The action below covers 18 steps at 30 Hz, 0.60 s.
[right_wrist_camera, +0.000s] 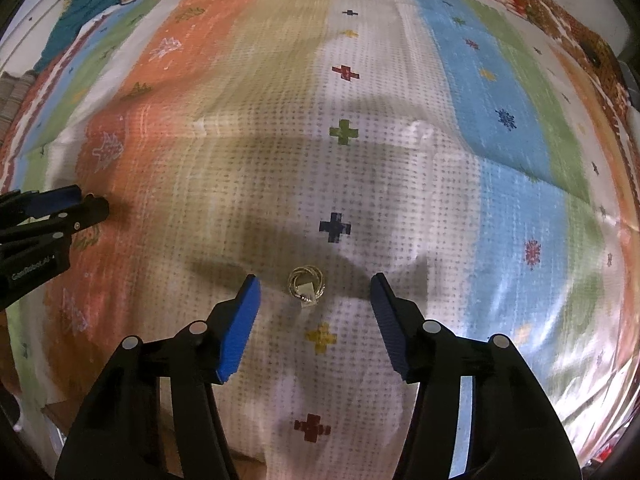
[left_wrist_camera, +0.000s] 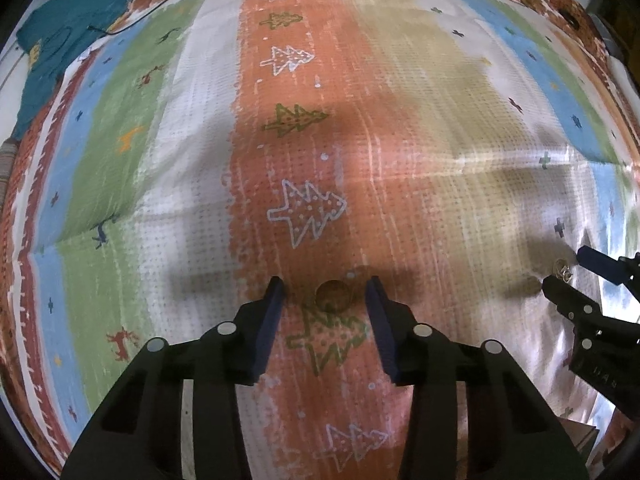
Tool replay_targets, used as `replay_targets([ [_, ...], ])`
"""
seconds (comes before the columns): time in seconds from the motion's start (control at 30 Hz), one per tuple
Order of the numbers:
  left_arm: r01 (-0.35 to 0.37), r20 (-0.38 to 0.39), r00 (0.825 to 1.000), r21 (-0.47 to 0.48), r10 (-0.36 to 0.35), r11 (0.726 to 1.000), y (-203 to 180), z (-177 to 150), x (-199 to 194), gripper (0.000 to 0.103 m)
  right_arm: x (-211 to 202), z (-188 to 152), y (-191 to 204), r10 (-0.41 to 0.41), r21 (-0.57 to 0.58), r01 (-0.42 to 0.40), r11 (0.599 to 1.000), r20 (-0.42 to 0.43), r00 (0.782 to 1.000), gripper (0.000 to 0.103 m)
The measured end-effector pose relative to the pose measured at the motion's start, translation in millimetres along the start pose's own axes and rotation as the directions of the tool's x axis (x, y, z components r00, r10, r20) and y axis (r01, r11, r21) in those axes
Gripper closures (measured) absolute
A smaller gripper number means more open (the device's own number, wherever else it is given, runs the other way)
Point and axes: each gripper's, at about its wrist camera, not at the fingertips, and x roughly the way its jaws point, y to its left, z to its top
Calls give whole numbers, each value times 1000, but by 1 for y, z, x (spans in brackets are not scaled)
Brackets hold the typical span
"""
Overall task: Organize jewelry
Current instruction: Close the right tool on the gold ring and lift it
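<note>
Left gripper (left_wrist_camera: 326, 284) points steeply down, jaws apart, pads clear of a small dark ring (left_wrist_camera: 334, 295) lying between the fingertips on the orange stripe of the patterned cloth (left_wrist_camera: 160, 184). Right gripper (right_wrist_camera: 314, 280) likewise parted, nothing gripped; a silvery coiled jewelry piece (right_wrist_camera: 306, 283) lies between its tips on the white stripe, a navy cross at 12 o'clock. Teal fabric (left_wrist_camera: 68, 28) lies at 10 o'clock, far edge.

We read "GenRobot.AI" in white letters on the black body of the left gripper (right_wrist_camera: 94, 204); nothing else is legible.
</note>
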Motion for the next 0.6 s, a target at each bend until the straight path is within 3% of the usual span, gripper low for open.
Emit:
replay_targets([
  [0.17, -3, 8, 1000, 15, 3, 1000, -2, 4, 2, 84, 3, 8, 3, -12, -7, 12, 1000, -5, 1000, 68],
  [0.3, -36, 23, 999, 53, 34, 998, -7, 5, 4, 84, 4, 8, 2, -4, -12, 4, 1000, -2, 1000, 86],
  [0.6, -29, 24, 999, 42, 28, 999, -7, -1, -4, 84, -4, -1, -8, 39, -12, -39, 999, 23, 999, 87],
])
